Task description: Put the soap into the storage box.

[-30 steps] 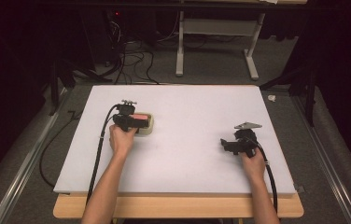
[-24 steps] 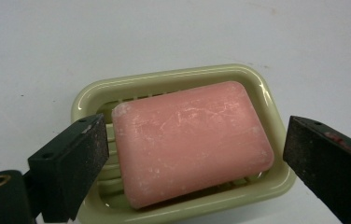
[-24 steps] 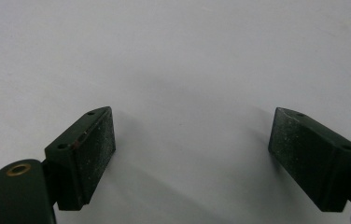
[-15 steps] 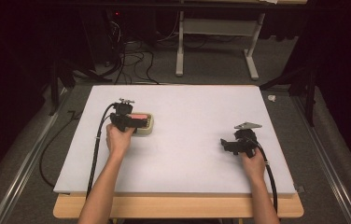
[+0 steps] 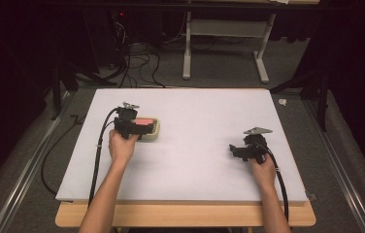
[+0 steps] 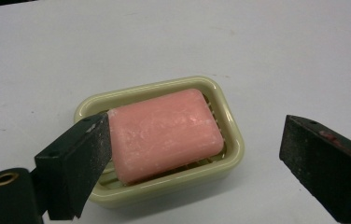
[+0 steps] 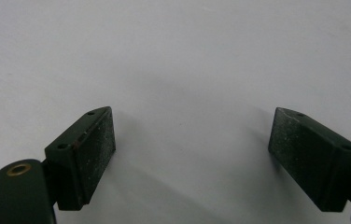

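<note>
A pink bar of soap (image 6: 164, 133) lies in a pale yellow-green soap dish (image 6: 232, 135) on the white board. In the high view the soap dish (image 5: 153, 131) sits at the board's left, with the soap (image 5: 144, 122) partly behind my left gripper (image 5: 131, 127). In the left gripper view that gripper (image 6: 197, 163) is open, its jaws spread wide to either side of the dish, one jaw overlapping the dish's near corner. My right gripper (image 5: 239, 150) rests low at the board's right; in its own view the gripper (image 7: 192, 149) is open over bare white board.
The white board (image 5: 195, 160) lies on a wooden table, whose front edge (image 5: 185, 216) shows below it. Cables trail from both grippers off the near side. Beyond the board stand a desk frame (image 5: 224, 43) and floor cables (image 5: 137, 58).
My left gripper has edged slightly toward the soap dish. The right gripper has stayed still.
</note>
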The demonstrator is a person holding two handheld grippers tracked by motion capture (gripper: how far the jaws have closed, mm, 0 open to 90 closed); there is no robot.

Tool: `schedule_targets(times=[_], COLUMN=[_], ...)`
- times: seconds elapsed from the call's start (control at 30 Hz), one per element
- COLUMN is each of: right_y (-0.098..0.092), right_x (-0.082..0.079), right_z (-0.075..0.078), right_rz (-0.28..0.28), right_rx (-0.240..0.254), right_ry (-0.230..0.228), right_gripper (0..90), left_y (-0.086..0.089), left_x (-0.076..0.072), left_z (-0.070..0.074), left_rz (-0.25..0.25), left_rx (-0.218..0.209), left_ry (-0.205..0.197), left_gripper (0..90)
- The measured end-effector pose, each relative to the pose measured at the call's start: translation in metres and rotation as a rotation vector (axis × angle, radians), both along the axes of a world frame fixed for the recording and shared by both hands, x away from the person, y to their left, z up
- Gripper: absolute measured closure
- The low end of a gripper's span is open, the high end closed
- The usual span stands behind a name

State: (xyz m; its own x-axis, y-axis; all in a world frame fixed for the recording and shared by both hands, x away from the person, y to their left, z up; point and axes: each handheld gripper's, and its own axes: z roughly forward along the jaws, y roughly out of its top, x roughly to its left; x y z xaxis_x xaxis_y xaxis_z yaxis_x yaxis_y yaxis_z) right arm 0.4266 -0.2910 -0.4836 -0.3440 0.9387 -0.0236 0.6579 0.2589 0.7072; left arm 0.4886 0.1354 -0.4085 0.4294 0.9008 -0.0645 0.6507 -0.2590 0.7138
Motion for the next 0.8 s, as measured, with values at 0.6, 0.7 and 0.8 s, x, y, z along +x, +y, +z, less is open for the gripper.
schedule_targets(times=[0.6, 0.7, 0.8], right_y=[0.000, 0.000, 0.000], right_x=[0.000, 0.000, 0.000], right_z=[0.000, 0.000, 0.000], right_rz=[0.000, 0.001, 0.001], right_rx=[0.000, 0.000, 0.000], right_ry=[-0.001, -0.001, -0.001], right_gripper=[15.4, 15.5, 15.5], left_y=[0.006, 0.007, 0.010], left_x=[-0.022, -0.026, -0.030], left_z=[0.007, 0.007, 0.007], left_rz=[-0.020, -0.022, -0.018], left_rx=[-0.037, -0.038, -0.046], left_ry=[-0.036, -0.038, -0.042], left_gripper=[11.1, 11.2, 11.3])
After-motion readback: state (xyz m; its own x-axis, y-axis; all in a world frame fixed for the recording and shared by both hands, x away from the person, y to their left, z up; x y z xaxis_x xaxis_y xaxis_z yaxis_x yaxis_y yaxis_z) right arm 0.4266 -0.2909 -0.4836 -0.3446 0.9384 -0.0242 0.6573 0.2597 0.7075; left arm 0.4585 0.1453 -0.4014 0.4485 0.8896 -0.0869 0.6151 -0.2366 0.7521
